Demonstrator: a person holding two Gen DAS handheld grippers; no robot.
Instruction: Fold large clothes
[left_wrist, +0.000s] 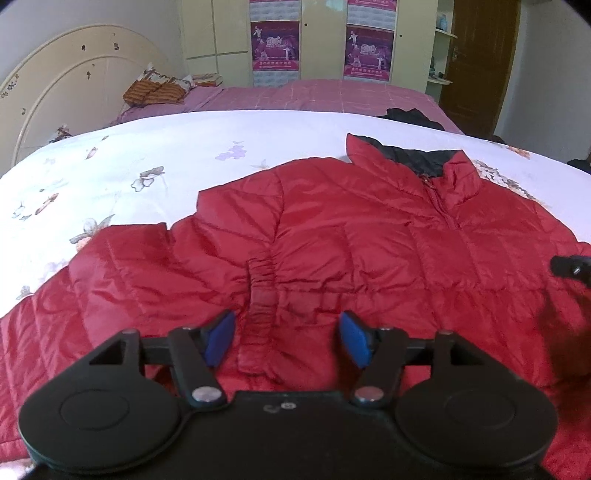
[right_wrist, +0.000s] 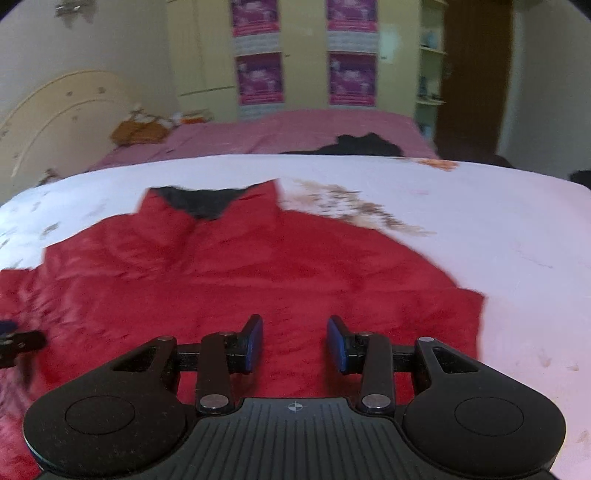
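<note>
A red quilted jacket (left_wrist: 369, 236) lies flat on a white flowered sheet (left_wrist: 147, 155), its collar with black lining (left_wrist: 417, 157) at the far end. One sleeve is folded across the body, and its elastic cuff (left_wrist: 260, 295) lies between the jaws of my left gripper (left_wrist: 288, 338). That gripper is open, its blue pads clear of the cloth on either side. In the blurred right wrist view, my right gripper (right_wrist: 295, 343) stands open over the jacket's (right_wrist: 258, 266) lower right part, with nothing pinched. Each gripper shows at the edge of the other's view.
Beyond the white sheet is a pink bed cover (left_wrist: 332, 96) with a black garment (left_wrist: 410, 116) on it. Striped pillows (left_wrist: 155, 90) and a cream headboard (left_wrist: 74, 85) are at the far left. A wardrobe with posters (left_wrist: 275, 44) and a brown door (left_wrist: 480, 62) stand behind.
</note>
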